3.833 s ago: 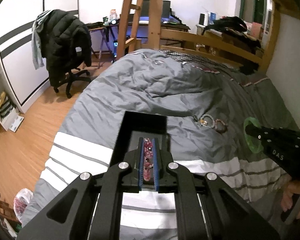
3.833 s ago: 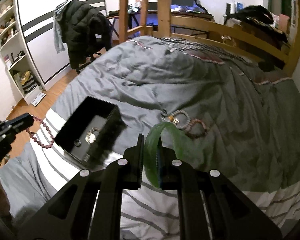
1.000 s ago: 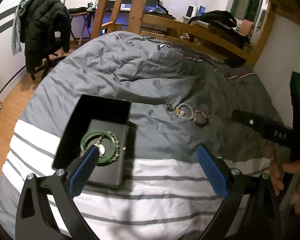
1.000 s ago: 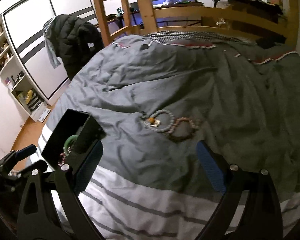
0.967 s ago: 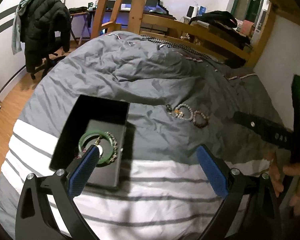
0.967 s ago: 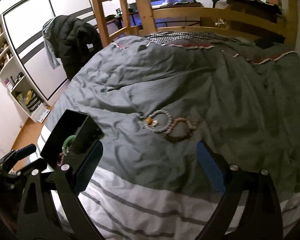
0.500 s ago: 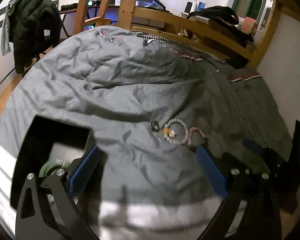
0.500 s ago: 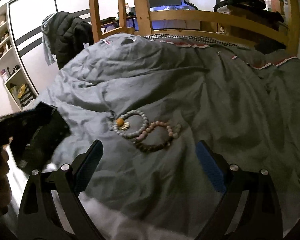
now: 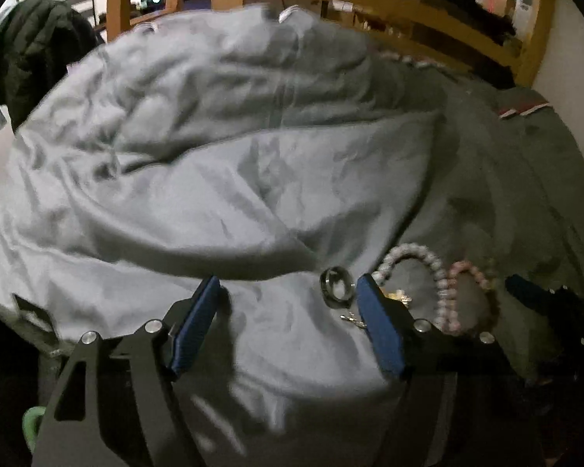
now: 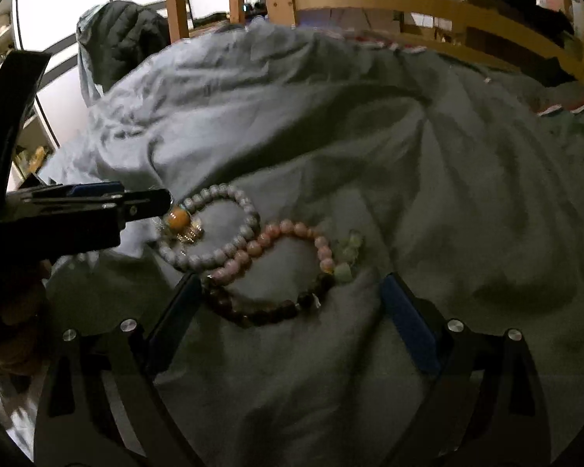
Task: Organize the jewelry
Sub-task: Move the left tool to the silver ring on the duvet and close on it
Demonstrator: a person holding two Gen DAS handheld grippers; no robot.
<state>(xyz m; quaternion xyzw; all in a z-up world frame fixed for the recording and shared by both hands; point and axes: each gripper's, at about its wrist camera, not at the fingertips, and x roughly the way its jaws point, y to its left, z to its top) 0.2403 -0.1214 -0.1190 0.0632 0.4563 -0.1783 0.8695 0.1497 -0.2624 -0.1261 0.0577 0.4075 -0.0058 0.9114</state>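
Note:
A small silver ring lies on the grey duvet, just inside the right pad of my left gripper. Its jaws are closing around the ring and the pads are not touching it. A white bead bracelet and a pink one lie to the right of it. My right gripper stands open low over the pink-and-brown bracelet, which lies between its jaws. The white bracelet with an orange bead touches it. The left gripper's fingers reach in beside the orange bead.
A green bangle shows at the lower left corner, mostly hidden behind the gripper. A wooden bed frame runs along the far side. A black jacket hangs on a chair at the far left. A hand holds the left gripper.
Both grippers have dropped and moved forward to the jewelry on the duvet. The black box has slid out of view to the lower left. The left jaws have narrowed.

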